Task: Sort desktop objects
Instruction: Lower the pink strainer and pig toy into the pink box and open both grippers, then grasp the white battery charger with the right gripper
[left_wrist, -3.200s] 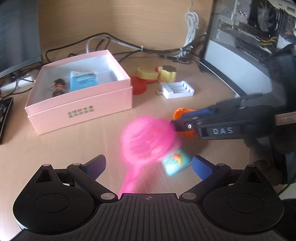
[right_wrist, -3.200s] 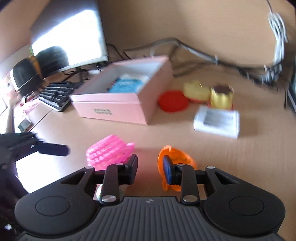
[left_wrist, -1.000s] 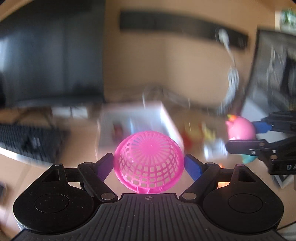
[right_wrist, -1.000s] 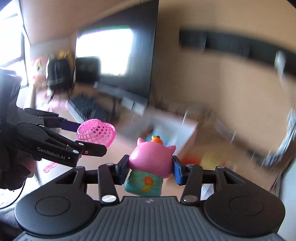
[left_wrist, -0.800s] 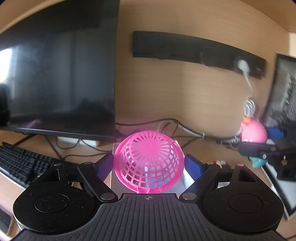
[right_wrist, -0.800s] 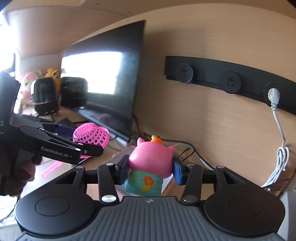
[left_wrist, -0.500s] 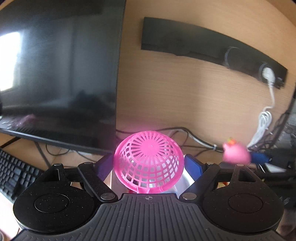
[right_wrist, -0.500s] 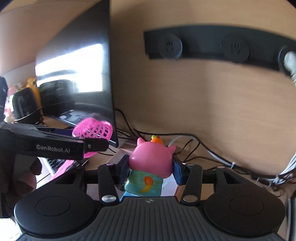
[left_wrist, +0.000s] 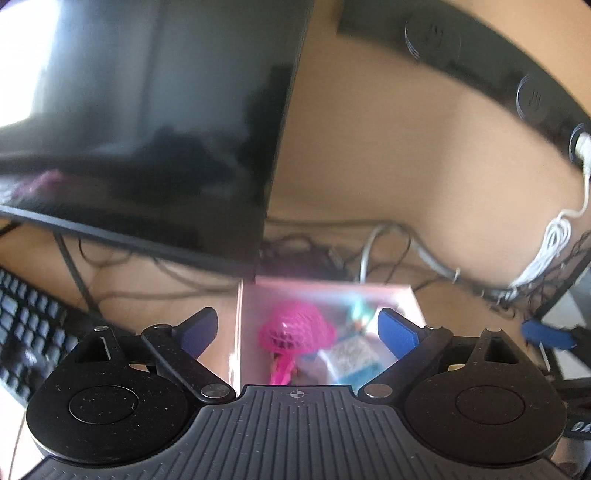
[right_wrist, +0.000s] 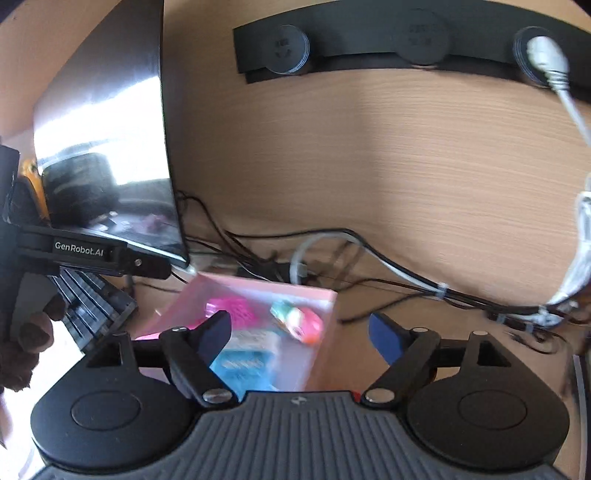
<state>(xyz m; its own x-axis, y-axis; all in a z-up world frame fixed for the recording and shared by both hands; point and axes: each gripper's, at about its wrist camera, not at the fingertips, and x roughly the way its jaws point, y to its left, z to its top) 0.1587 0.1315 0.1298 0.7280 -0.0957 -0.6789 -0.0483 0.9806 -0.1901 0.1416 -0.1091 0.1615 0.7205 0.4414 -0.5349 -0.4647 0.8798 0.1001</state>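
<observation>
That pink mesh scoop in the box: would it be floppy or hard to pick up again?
The pink mesh scoop looks like moulded open lattice, so probably stiff and very light. Its domed shape might rock or tip if nudged. Lying in the pink box among other items, it could snag by its holes. The picture is blurred, so this is a guess.

box (left_wrist: 406, 291): 1 | pink basket (left_wrist: 295, 328): 1 | monitor (left_wrist: 147, 129): 1 | keyboard (left_wrist: 26, 332): 1

— How do the grippers stand?
— Left gripper (left_wrist: 297, 326) tilts downward, jaws opening, nothing pressed between them. Right gripper (right_wrist: 299, 332) likewise, jaws opening and free.
— Any hand showing?
— A hand (right_wrist: 26, 347) grips the left one.
</observation>
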